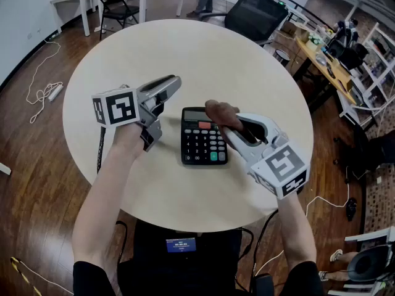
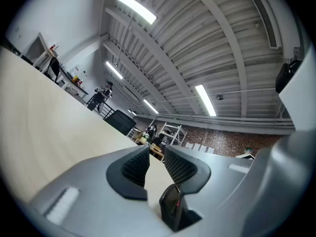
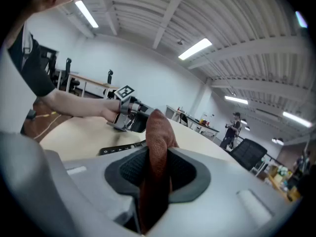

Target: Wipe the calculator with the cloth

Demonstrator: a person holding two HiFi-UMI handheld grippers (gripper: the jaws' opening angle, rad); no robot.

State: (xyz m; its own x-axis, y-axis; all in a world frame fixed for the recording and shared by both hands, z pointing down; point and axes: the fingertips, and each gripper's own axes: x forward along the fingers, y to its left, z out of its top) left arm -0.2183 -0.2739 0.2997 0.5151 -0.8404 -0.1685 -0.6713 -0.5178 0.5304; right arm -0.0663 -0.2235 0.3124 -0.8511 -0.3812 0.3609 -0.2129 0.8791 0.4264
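Observation:
A black calculator lies flat near the middle of the round beige table. My right gripper is shut on a brown cloth, which it holds over the calculator's upper right corner. In the right gripper view the cloth stands up between the pads, with the calculator just beyond them. My left gripper hovers left of the calculator, pointing away over the table. Its jaws stand a narrow gap apart with nothing between them.
A black folding chair and white desks stand behind the table. A dark office chair is at the far right. Cluttered shelves line the right side. Cables lie on the wooden floor at left.

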